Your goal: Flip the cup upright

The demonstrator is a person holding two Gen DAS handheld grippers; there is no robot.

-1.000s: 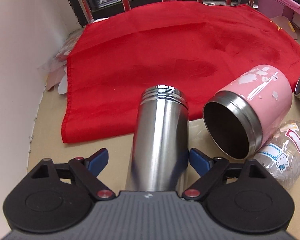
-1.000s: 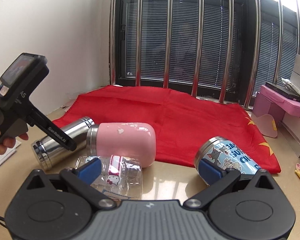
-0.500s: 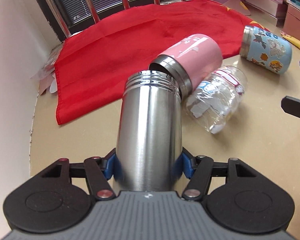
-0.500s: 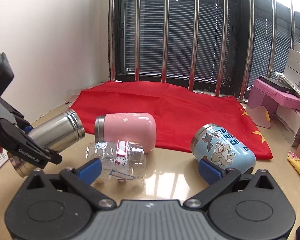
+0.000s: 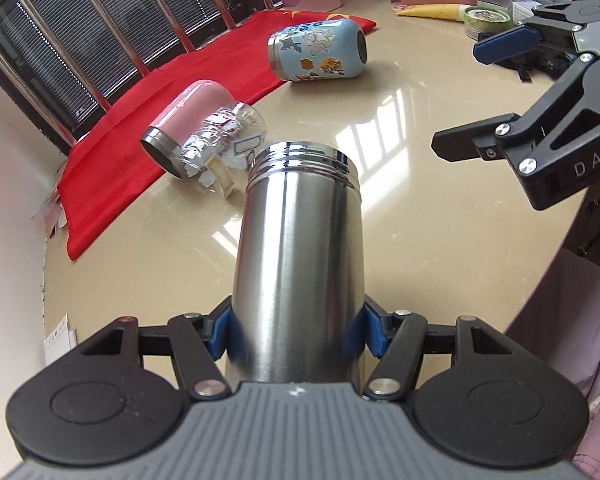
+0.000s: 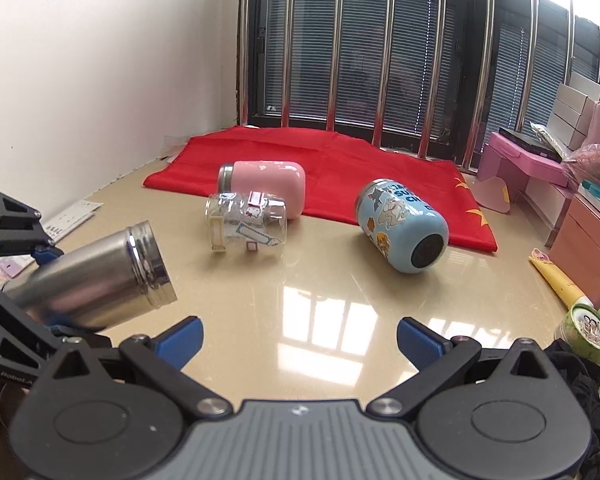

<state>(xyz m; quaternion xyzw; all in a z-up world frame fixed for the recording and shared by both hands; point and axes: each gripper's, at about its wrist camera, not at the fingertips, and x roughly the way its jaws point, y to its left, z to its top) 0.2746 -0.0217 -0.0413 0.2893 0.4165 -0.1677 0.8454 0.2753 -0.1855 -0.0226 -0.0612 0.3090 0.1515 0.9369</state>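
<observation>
My left gripper [image 5: 298, 330] is shut on a plain steel cup [image 5: 300, 264] and holds it lifted above the beige table, mouth pointing away and tilted. The same steel cup [image 6: 96, 276] shows at the left of the right wrist view, slanting up to the right. My right gripper [image 6: 300, 334] is open and empty over the table's front; it also shows in the left wrist view [image 5: 480, 92]. A pink cup [image 6: 262, 186], a clear glass cup [image 6: 246, 226] and a blue cartoon cup [image 6: 404, 230] lie on their sides.
A red cloth [image 6: 332, 168] covers the back of the table [image 6: 320, 292] under a barred window. A wall runs along the left. Pink boxes [image 6: 524, 160], a yellow tube [image 6: 560, 284] and a green-lidded jar [image 6: 588, 326] crowd the right side.
My left gripper lifted the steel cup off the table and swung it right, away from the pink cup. My right gripper drew back toward the table's front.
</observation>
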